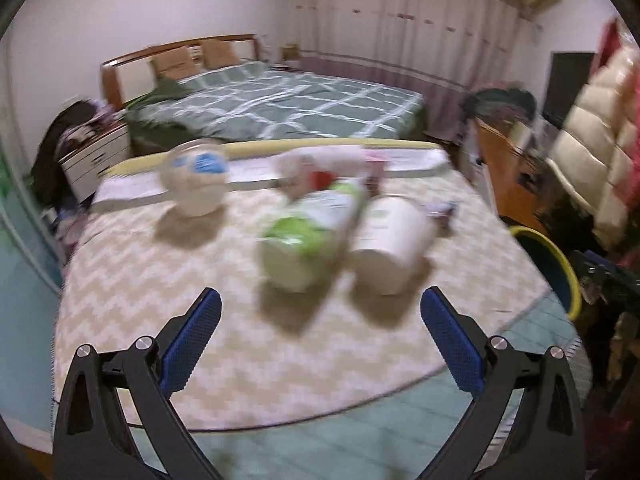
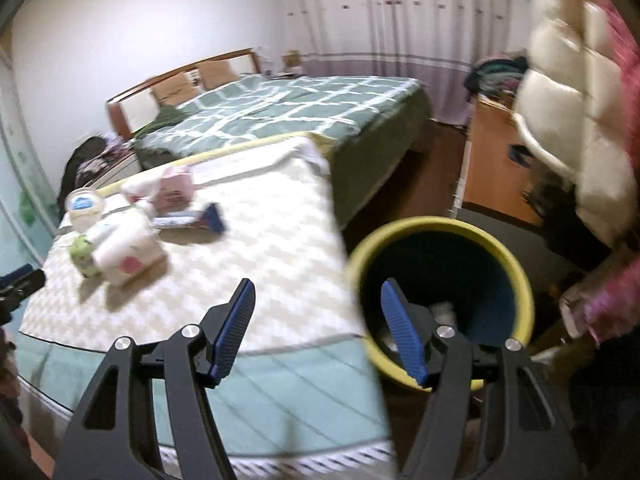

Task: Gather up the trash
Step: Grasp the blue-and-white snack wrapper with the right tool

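Note:
Trash lies on a zigzag-patterned mattress (image 1: 160, 280): a green and white bottle (image 1: 308, 236), a white cup on its side (image 1: 392, 240), a round white tub (image 1: 196, 184) and pink and red wrappers (image 1: 320, 168). My left gripper (image 1: 320, 308) is open and empty, just in front of the bottle and cup. My right gripper (image 2: 318, 296) is open and empty, over the mattress edge beside a yellow-rimmed bin (image 2: 516, 272) with some trash inside. In the right wrist view the bottle (image 2: 86, 252), cup (image 2: 124, 254), tub (image 2: 84, 208), a pink box (image 2: 174, 192) and a blue wrapper (image 2: 200, 220) lie far left.
A bed with a green checked cover (image 1: 280, 104) stands behind the mattress. The bin also shows in the left wrist view (image 1: 560, 264) at the right. A wooden cabinet (image 2: 492, 168) and hanging quilted clothes (image 2: 572, 100) are at the right. A drawer unit (image 1: 96, 156) stands at the left.

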The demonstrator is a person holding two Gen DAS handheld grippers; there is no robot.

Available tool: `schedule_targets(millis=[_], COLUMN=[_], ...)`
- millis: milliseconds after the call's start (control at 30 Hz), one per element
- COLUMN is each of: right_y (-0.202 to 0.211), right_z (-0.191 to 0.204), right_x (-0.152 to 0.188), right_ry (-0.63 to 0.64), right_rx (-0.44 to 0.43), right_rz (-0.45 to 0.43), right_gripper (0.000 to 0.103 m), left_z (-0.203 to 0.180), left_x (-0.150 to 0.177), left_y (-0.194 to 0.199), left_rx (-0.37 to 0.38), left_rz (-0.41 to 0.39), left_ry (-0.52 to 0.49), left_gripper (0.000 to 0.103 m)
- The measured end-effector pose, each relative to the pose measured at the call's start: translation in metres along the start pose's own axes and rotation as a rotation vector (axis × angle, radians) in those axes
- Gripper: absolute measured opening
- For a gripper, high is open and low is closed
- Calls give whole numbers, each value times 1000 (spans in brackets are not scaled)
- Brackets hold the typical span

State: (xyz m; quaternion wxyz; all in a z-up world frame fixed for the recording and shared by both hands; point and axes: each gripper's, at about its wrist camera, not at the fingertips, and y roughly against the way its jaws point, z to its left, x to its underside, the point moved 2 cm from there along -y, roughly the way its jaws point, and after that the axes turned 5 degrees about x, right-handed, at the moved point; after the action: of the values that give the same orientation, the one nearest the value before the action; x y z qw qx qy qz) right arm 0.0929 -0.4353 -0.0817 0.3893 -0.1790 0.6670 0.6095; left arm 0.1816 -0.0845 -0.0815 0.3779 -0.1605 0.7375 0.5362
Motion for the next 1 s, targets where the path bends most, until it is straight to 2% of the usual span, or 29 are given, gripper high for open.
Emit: schedule_targets(millis=[167, 267, 467, 600, 733, 1000], right_y=[-20, -47, -101, -126, -144, -164], right_z=[47, 70, 95, 107, 113, 127], right_x=[-20, -34, -54, -56, -54, -55], right_ry=[53, 71, 155, 226, 281, 377], right_rx=[-47, -74, -103, -129, -143, -219], right_rz=[-7, 20, 73, 117, 156, 145], right_gripper=[63, 63, 62, 62, 63, 63], left_z=[48, 70, 88, 88, 86, 86], left_x=[6, 10, 15, 16, 17, 16], left_y=[-10, -15, -25, -34, -34, -35], left_rx=[-93, -130, -110, -79, -62, -54], left_rz=[-22, -31, -45, -18, -23, -21], left_ry=[43, 72, 123, 119, 127, 137], left_gripper=[98, 98, 98, 98, 98, 98])
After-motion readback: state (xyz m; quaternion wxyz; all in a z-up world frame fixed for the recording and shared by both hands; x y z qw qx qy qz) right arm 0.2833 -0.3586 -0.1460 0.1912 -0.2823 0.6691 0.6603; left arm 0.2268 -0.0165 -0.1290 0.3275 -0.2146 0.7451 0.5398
